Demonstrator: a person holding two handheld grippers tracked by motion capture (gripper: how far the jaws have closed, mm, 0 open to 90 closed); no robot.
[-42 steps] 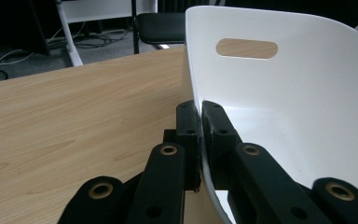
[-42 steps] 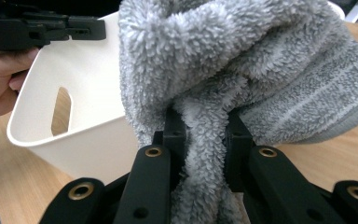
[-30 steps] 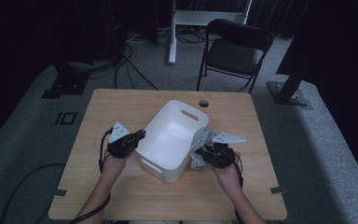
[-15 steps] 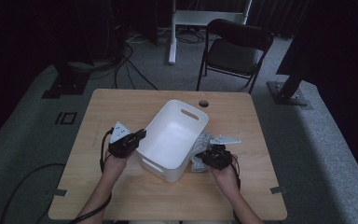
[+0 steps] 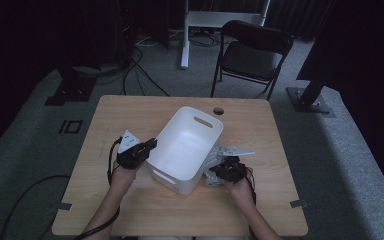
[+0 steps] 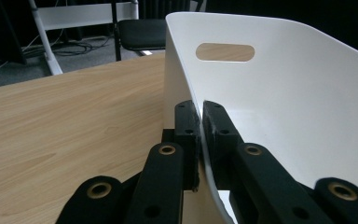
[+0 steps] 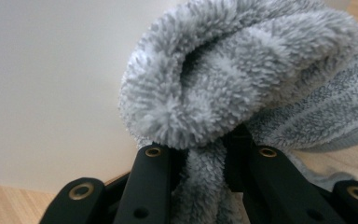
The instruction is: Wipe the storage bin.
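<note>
- Gripping the near-left rim of the white bin (image 5: 187, 150), the left tool (image 5: 150, 146) sits left of centre in the high view; the left gripper view shows its two jaws closed on the thin wall (image 6: 200, 135), one pad outside and one inside.
- Standing at the middle of the wooden table (image 5: 130, 112), the bin is turned at an angle, its slotted handle end toward the upper right of the frame.
- Its inside looks bare white in the high view and in the left gripper view, where the handle slot (image 6: 225, 52) shows at the top centre.
- Pinching a fluffy grey towel (image 7: 242, 79), the right tool (image 7: 205, 154) has its jaws closed on a fold of the pile, low in the right gripper view.
- Lying just beside the bin's right wall, the towel (image 5: 215, 167) rests on the table right of centre in the high view, with the right tool (image 5: 224, 170) on it.
- Behind the towel in the right gripper view, the bin's plain white wall (image 7: 51, 84) takes up the left half of the frame.
- Beyond the table, at the upper centre of the high view, stands a black chair (image 5: 252, 52).
</note>
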